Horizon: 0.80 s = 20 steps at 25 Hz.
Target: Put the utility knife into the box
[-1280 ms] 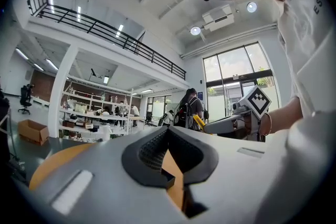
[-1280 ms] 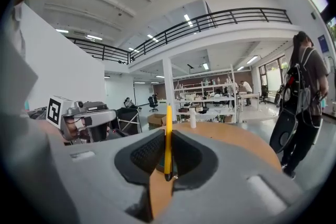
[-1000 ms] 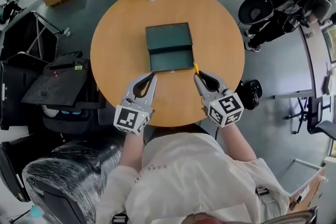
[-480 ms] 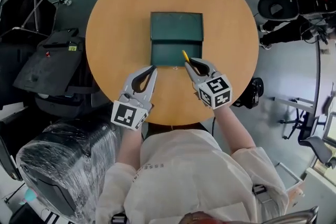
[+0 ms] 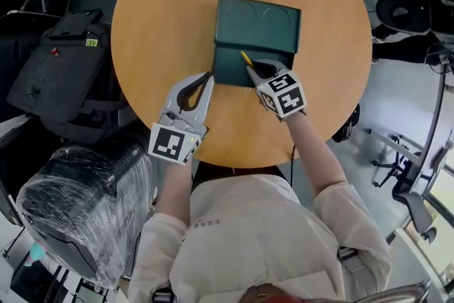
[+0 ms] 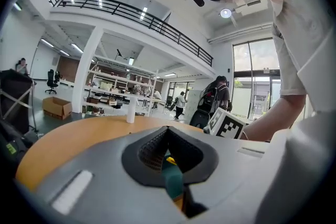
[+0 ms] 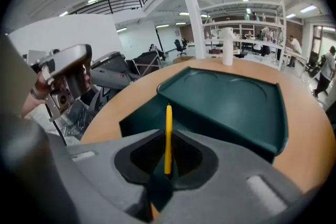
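Note:
An open dark green box (image 5: 257, 28) lies in the middle of the round wooden table (image 5: 156, 10), its lid folded back away from me. A thin yellow utility knife (image 5: 245, 57) sticks out forward from my right gripper (image 5: 254, 69), which is shut on it, with the tip over the box's near compartment. In the right gripper view the utility knife (image 7: 168, 128) stands between the pads, with the box (image 7: 231, 102) just beyond. My left gripper (image 5: 208, 76) is shut with nothing in it, its tips at the box's front left corner.
A white bottle (image 7: 227, 45) stands at the table's far edge. A plastic-wrapped black chair (image 5: 78, 209) and a black case (image 5: 57, 67) sit left of the table. Office chairs (image 5: 411, 10) stand at the right. People walk in the hall behind.
My right gripper has carried the knife forward and left, from beside the box's front right corner to over its near compartment. The left gripper stays by the front left corner.

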Each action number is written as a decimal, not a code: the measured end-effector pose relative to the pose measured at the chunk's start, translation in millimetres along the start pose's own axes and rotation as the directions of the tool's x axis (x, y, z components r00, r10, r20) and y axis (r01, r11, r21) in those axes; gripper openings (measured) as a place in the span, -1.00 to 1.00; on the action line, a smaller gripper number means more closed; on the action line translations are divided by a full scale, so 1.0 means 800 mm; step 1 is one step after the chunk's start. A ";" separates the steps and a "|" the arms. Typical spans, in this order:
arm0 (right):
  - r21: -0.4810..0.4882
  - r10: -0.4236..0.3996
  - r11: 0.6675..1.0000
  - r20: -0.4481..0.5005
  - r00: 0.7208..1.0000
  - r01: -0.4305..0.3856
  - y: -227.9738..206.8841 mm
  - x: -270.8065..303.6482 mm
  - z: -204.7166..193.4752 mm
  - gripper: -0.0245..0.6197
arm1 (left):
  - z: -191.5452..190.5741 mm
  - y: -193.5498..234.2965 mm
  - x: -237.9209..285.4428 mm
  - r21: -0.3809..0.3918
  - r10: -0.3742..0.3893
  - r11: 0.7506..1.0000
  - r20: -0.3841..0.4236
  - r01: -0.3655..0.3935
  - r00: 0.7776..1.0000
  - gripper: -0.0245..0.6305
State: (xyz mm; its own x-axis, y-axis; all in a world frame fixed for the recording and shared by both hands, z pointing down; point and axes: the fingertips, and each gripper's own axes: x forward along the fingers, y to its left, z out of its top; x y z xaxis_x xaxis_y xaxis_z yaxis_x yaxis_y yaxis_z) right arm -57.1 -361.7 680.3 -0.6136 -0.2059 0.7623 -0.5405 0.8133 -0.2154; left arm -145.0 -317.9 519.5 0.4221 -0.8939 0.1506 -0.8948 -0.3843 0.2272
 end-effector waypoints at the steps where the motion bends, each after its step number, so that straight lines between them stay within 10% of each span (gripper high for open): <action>1: -0.004 -0.001 1.000 -0.036 0.999 0.001 -0.001 0.009 -0.006 -0.81 | -0.003 0.002 0.002 -0.004 -0.004 1.000 -0.004 0.004 1.000 -0.88; 14: -0.035 -0.056 0.998 -0.182 0.982 0.050 -0.018 0.053 -0.038 -0.74 | -0.034 0.025 -0.015 -0.030 0.001 1.000 -0.050 -0.002 0.999 -0.87; 20: 0.030 -0.030 0.999 -0.030 0.999 0.031 -0.006 0.014 0.004 -0.51 | -0.019 0.034 -0.025 -0.020 -0.011 1.000 -0.024 0.010 1.000 -0.87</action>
State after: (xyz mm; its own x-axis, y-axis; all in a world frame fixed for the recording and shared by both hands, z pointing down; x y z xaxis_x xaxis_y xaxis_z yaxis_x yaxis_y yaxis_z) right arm -63.4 -369.7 688.1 -0.5795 -0.2135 0.7865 -0.5760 0.7900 -0.2099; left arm -175.5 -306.8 537.6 0.4351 -0.8839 0.1713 -0.8874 -0.3889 0.2475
